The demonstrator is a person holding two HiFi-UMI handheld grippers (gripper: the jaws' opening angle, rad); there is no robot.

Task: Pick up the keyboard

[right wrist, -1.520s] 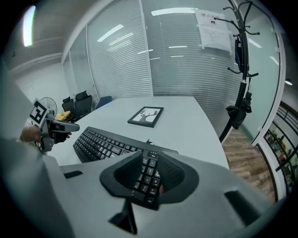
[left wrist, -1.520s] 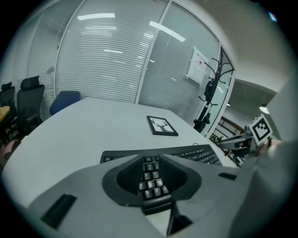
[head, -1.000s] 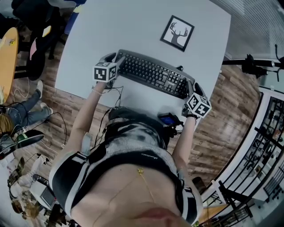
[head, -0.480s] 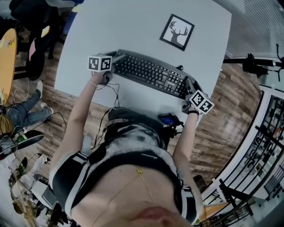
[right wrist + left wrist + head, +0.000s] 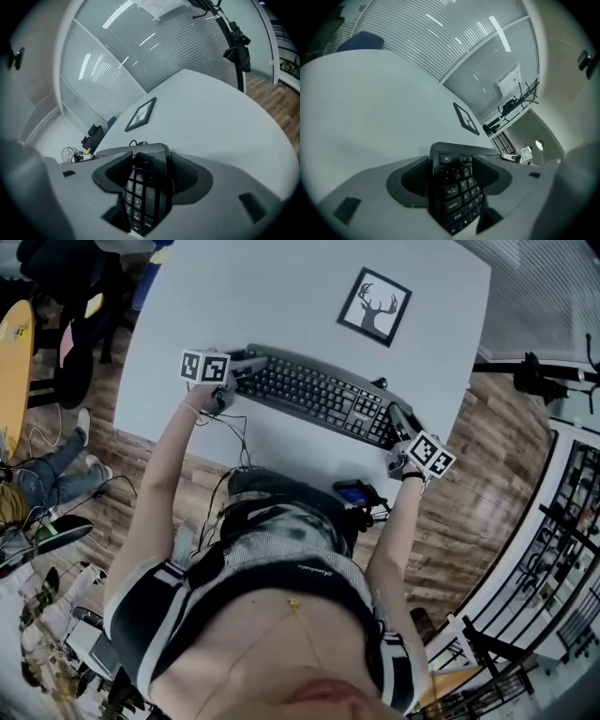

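A black keyboard point(image 5: 319, 395) lies slantwise on the white table point(image 5: 281, 296). My left gripper point(image 5: 246, 362) is at its left end and my right gripper point(image 5: 398, 420) at its right end. In the left gripper view the Esc end of the keyboard point(image 5: 457, 187) sits between the spread jaws of the left gripper point(image 5: 451, 178), with a gap beside the pads. In the right gripper view the number-pad end point(image 5: 145, 187) sits the same way inside the right gripper point(image 5: 150, 174). Both pairs of jaws have just been opening and stand open around the keyboard's ends.
A framed deer picture point(image 5: 375, 308) lies on the table beyond the keyboard. The keyboard's cable point(image 5: 380, 383) leaves its far edge. The table's near edge runs just behind both grippers, with wood floor point(image 5: 469, 512) below. An orange chair point(image 5: 14, 352) and a seated person's legs point(image 5: 47, 474) are at the left.
Both grippers' jaws have spread wider at the keyboard's ends. The left marker cube has shifted up and left and both cubes have rolled. The keyboard stays in about the same place.
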